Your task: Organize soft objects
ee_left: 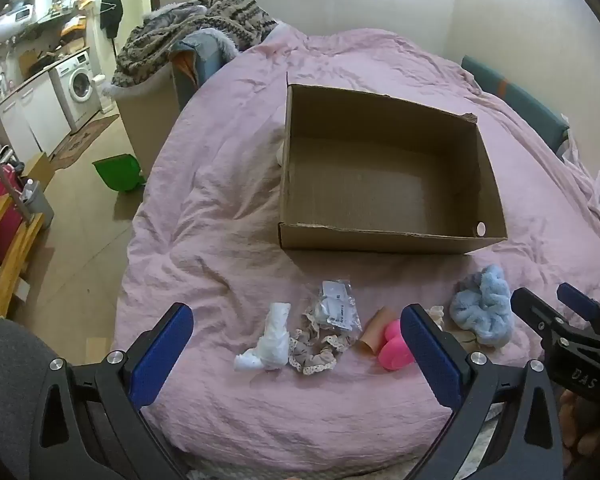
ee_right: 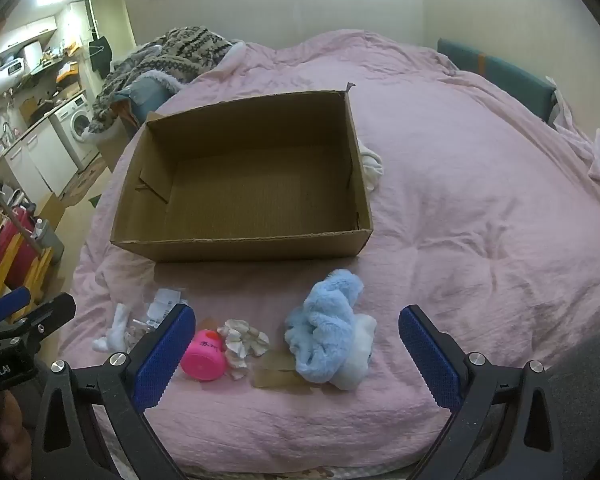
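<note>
dim indoor light, strong fisheye bending, dark vignetted corners

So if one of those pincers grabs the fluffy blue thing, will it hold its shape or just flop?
The blue fluffy scrunchie will probably flop and squash: it lies crumpled in loose plush folds on the pink duvet. It looks light for its bulk, since the bedding barely dents under it. Its fuzzy pile should grip the right gripper pads rather than slip.
</note>
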`<action>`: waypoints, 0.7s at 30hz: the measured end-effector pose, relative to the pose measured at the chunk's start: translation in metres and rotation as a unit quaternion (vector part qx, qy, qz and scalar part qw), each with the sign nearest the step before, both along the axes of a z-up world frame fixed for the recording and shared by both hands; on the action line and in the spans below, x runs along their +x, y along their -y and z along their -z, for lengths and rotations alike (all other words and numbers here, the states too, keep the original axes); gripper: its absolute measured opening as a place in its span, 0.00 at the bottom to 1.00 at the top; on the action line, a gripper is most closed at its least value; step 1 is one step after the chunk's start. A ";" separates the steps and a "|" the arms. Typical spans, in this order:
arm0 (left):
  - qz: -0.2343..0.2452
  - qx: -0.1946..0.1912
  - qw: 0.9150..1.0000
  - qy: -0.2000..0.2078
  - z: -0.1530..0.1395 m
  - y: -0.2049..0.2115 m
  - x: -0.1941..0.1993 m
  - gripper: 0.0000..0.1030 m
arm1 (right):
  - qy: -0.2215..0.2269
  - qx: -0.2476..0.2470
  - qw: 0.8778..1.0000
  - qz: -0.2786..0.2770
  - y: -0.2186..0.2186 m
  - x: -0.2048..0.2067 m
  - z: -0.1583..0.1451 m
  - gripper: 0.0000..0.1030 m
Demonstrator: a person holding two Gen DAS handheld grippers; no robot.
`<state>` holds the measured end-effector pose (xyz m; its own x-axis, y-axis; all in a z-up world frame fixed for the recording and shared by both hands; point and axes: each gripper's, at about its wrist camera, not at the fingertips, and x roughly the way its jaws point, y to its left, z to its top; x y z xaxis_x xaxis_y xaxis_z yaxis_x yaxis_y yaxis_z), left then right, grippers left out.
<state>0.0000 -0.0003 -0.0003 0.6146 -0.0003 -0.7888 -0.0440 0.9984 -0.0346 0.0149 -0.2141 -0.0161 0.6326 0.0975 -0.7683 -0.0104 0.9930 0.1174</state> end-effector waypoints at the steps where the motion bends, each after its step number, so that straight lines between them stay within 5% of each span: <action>1: 0.000 -0.004 1.000 -0.002 0.000 0.000 0.000 1.00 | 0.000 0.001 1.000 0.000 0.000 0.000 0.000 1.00; 21: -0.002 -0.003 1.000 -0.005 0.006 -0.002 -0.001 1.00 | 0.002 0.002 1.000 0.001 0.001 0.000 -0.001 1.00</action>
